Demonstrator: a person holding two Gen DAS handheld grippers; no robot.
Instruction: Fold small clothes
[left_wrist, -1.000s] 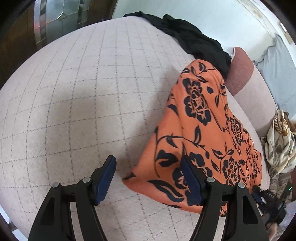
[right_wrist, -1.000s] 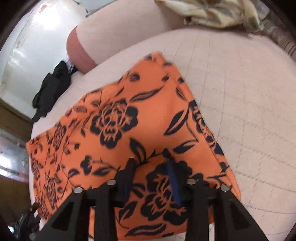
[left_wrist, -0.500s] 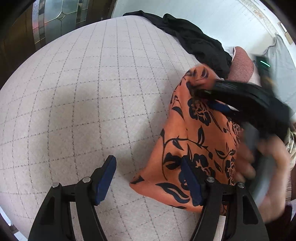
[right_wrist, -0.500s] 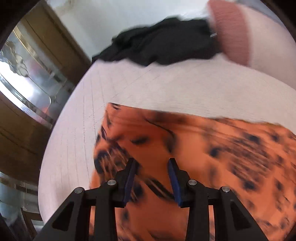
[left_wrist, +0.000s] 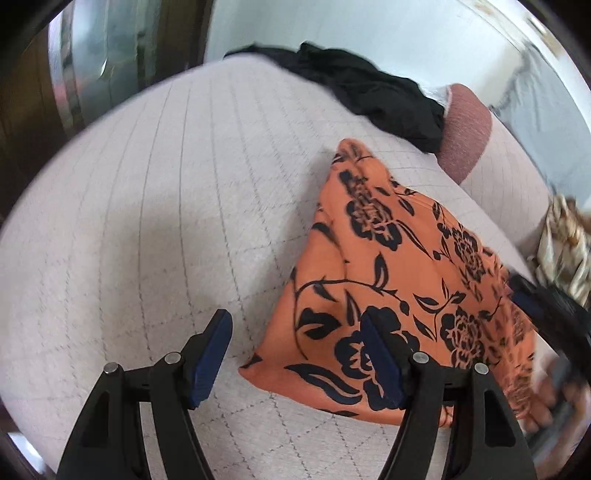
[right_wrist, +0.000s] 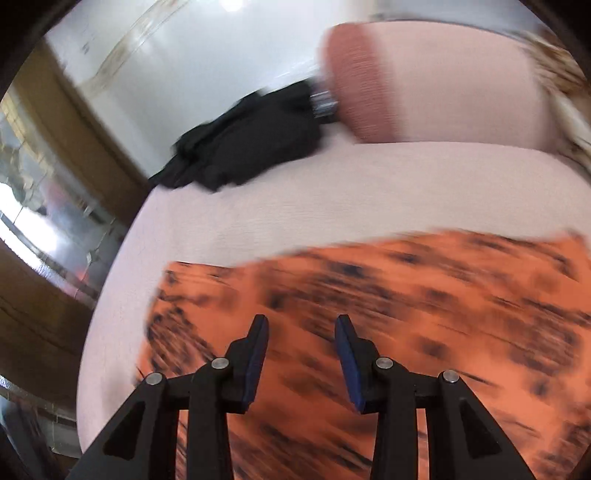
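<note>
Orange floral garment (left_wrist: 399, 266) flat under both hand-held grippers — left (left_wrist: 295, 354), right (right_wrist: 301, 354) — jaws apart, empty.

Bare quilted bedspread (left_wrist: 155, 229) left of orange cloth (left_wrist: 399, 266).

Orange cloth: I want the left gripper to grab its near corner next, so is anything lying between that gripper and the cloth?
Nothing visible. The left gripper is open, with the orange cloth's near corner already between its fingers over bare cushion. The black garment lies far behind.
</note>
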